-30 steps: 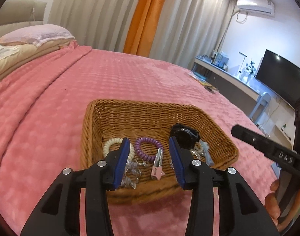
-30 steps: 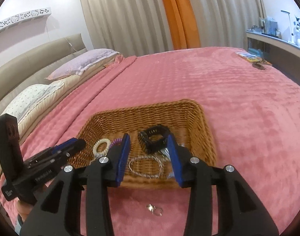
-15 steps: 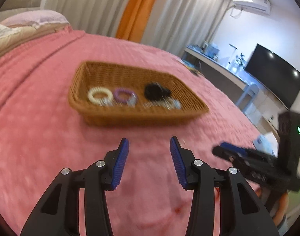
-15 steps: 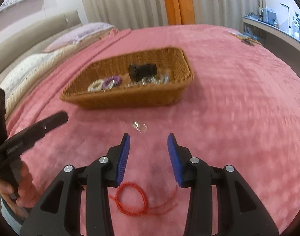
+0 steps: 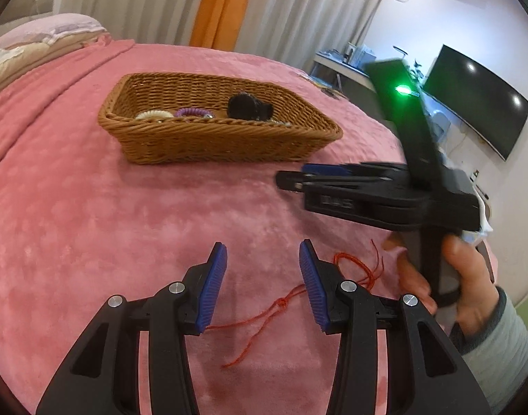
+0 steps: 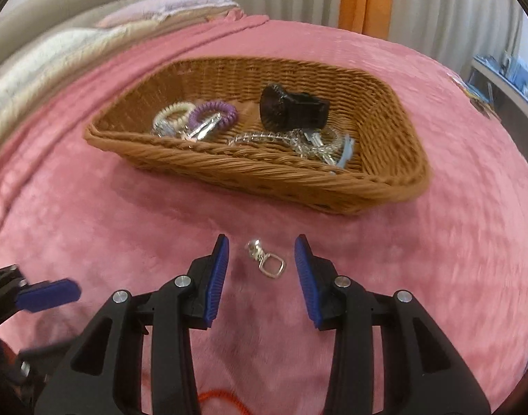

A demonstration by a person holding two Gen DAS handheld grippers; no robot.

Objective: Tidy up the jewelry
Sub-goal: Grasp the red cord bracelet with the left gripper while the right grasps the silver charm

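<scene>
A wicker basket (image 6: 385, 186) (image 5: 201, 141) on the pink bedspread holds a black watch (image 6: 291, 110), a purple coil band (image 6: 215, 112), a cream coil band (image 6: 174, 112) and clear bracelets (image 6: 309, 143). A small silver ring piece (image 6: 265, 259) lies on the bedspread between the blue pads of my open right gripper (image 6: 262, 259), just in front of the basket. My open, empty left gripper (image 5: 262, 263) hovers over a red string bracelet (image 5: 354, 269) that lies to its right. The right gripper also shows in the left wrist view (image 5: 291, 181).
Pillows (image 6: 56, 45) lie at the far left of the bed. A desk (image 5: 343, 69) and a dark TV (image 5: 478, 100) stand beyond the bed's right edge. Curtains (image 5: 215, 3) hang behind. The red string's end shows in the right wrist view (image 6: 222, 401).
Both grippers pulled back from the basket. The right one then moved forward so the silver ring piece lies between its pads; the left one now hovers beside the red string.
</scene>
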